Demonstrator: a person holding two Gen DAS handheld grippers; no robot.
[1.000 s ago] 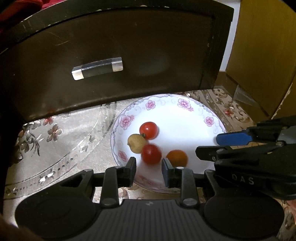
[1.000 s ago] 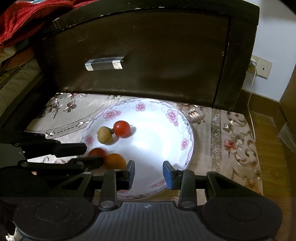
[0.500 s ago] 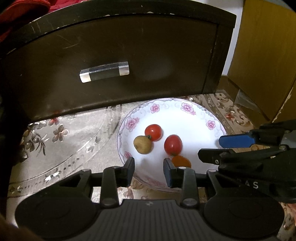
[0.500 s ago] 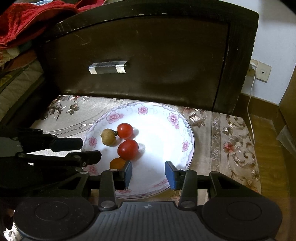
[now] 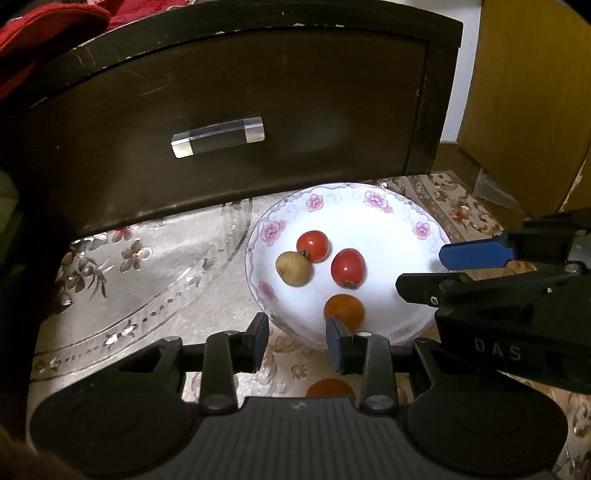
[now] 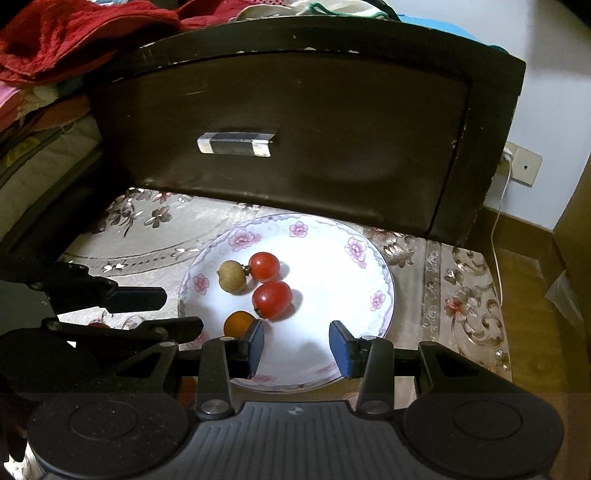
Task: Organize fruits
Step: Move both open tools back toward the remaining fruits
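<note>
A white plate with pink flowers point(image 5: 424, 229) point(image 6: 384, 273) lies on the patterned cloth. In it are two red tomatoes point(image 5: 313, 246) point(image 5: 348, 267), a tan longan point(image 5: 293, 268) and an orange fruit point(image 5: 344, 310). The right wrist view shows the same tomatoes point(image 6: 264, 266) point(image 6: 272, 300), longan point(image 6: 232, 277) and orange fruit point(image 6: 238, 323). Another orange fruit point(image 5: 328, 387) lies on the cloth under my left gripper. My left gripper point(image 5: 297, 339) hovers open at the plate's near-left rim, holding nothing. My right gripper point(image 6: 297, 345) is open over the plate's near edge, also holding nothing.
A dark wooden drawer front point(image 5: 258, 92) with a clear handle point(image 5: 218, 136) stands right behind the plate. Red fabric point(image 6: 74, 33) is piled on top. A wooden cabinet point(image 5: 528, 92) is at the right, and a wall socket with a cable point(image 6: 517, 166).
The red tomato that was blurred by my left gripper's fingertips has rolled to the middle of the plate, beside the other tomato. Both grippers have hardly moved.
</note>
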